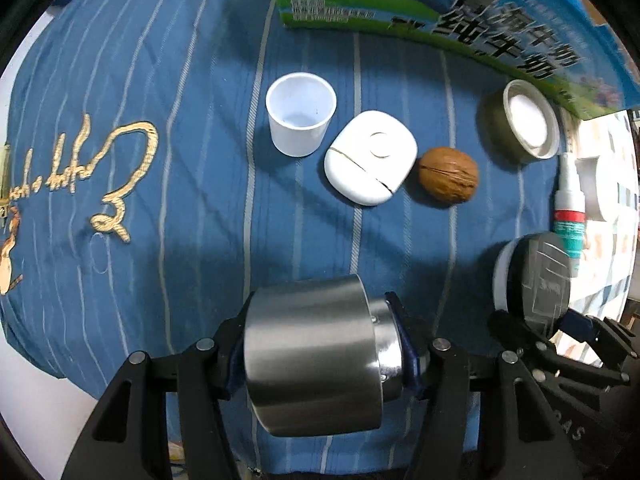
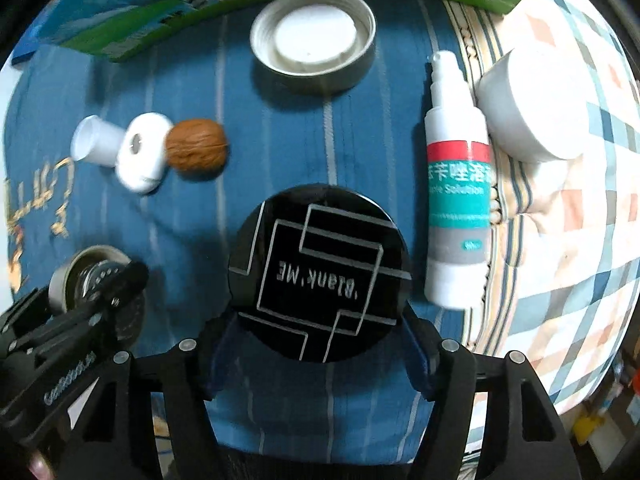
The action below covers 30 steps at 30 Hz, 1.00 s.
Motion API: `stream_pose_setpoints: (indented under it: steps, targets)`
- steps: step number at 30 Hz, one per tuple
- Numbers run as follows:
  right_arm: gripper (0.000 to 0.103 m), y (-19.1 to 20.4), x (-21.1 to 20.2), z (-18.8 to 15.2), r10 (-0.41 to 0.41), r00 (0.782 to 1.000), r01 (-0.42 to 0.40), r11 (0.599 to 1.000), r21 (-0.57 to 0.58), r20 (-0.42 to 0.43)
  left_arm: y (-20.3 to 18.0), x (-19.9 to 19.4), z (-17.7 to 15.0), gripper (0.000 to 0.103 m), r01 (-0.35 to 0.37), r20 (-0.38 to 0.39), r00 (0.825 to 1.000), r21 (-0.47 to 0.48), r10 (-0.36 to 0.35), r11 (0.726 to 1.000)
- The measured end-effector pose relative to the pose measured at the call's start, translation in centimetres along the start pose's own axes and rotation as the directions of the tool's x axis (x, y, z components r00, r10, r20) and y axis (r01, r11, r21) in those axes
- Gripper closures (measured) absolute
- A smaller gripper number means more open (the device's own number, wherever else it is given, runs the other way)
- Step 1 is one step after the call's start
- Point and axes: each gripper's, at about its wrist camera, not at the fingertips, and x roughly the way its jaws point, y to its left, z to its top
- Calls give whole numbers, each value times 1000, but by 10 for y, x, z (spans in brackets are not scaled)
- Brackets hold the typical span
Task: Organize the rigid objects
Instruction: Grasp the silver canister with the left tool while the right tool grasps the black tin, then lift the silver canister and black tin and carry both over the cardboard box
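White cup (image 1: 301,114) — nothing visible inside.

On the striped cloth (image 1: 200,220): cup (image 1: 301,115), then case (image 1: 370,157) touching it on the right, then walnut (image 1: 449,174) just beside. Further right, jar lid (image 1: 530,120) just before the carton (image 1: 460,8). Spray bottle (image 2: 458,184) lying right of the lid, against a tub (image 2: 532,108). Nearest: metal cylinder (image 1: 316,364) at left, round compact (image 2: 320,272) at right, well apart from the row behind.
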Motion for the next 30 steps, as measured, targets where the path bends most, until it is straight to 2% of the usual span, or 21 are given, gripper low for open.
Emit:
stream_pose_setpoints:
  steps: [2,3,4,5,6,7,9,10,12,13,14,16,17,19,20,21,24,26,28,30]
  targets:
    - [36,-4,-17,-8,22,1000,-22,1000,-22,19,-4,-17,-1,47,13,14,1000,-3,-13,1000]
    - [57,-6,-23,-14,38,999,-37,999,-30,23,-10,-25,-3,47,20,29,999,3,-20,1000]
    - [102,-7,-28,-16,78,997,-78,996,-36,2,-14,-34,-2,47,23,46,999,13,-24,1000]
    - [102,-7,-35,-18,59,998,-59,997,-44,-7,-17,-42,-1,47,22,61,998,21,-23,1000]
    - [102,-5,-41,-19,11,1000,-9,996,-84,25,-20,-46,1,47,21,70,997,28,-23,999]
    - [102,-6,-39,-19,-30,999,31,993,-115,14,-23,-49,4,46,20,76,997,35,-22,999]
    - [102,-25,-30,-18,52,997,-55,997,-62,-48,-26,-51,11,46,29,71,997,33,-31,999]
    - [98,-30,-29,-20,66,996,-69,996,-51,-64,-27,-50,14,46,30,64,997,30,-32,999]
    - [79,-49,-35,-23,77,995,-77,997,-4,-57,-25,-46,15,46,33,59,998,23,-35,999]
    - [66,-57,-42,-21,109,993,-108,994,24,-35,-20,-41,13,46,35,56,998,20,-36,999]
    - [57,-65,-46,-22,131,991,-130,991,45,-9,-17,-37,12,46,37,50,998,17,-38,999]
    - [55,-77,-60,-10,131,990,-136,987,87,58,-14,-34,16,46,38,38,999,13,-39,999]
    - [48,-82,-74,-6,104,987,-115,989,89,122,-12,-32,17,46,37,36,999,13,-38,999]
    - [43,-92,-87,1,49,980,-68,993,96,191,-16,-27,21,46,33,35,999,14,-33,999]
    - [43,-93,-92,5,47,977,-67,994,89,210,-16,-28,24,46,34,35,999,15,-34,999]
    - [42,-93,-98,14,34,972,-50,997,66,233,-14,-32,14,46,35,37,999,15,-36,999]
    - [41,-78,-91,44,-25,977,32,999,-26,212,-14,-33,21,46,31,35,999,17,-31,999]
    - [30,-68,-74,66,-88,985,102,990,-93,145,-20,-38,22,46,30,31,999,20,-31,999]
    - [29,-64,-60,79,-124,986,140,979,-150,113,-21,-40,26,46,29,28,999,21,-29,999]
    - [21,-60,-56,87,-172,979,190,962,-198,108,-24,-43,27,46,27,28,999,22,-28,999]
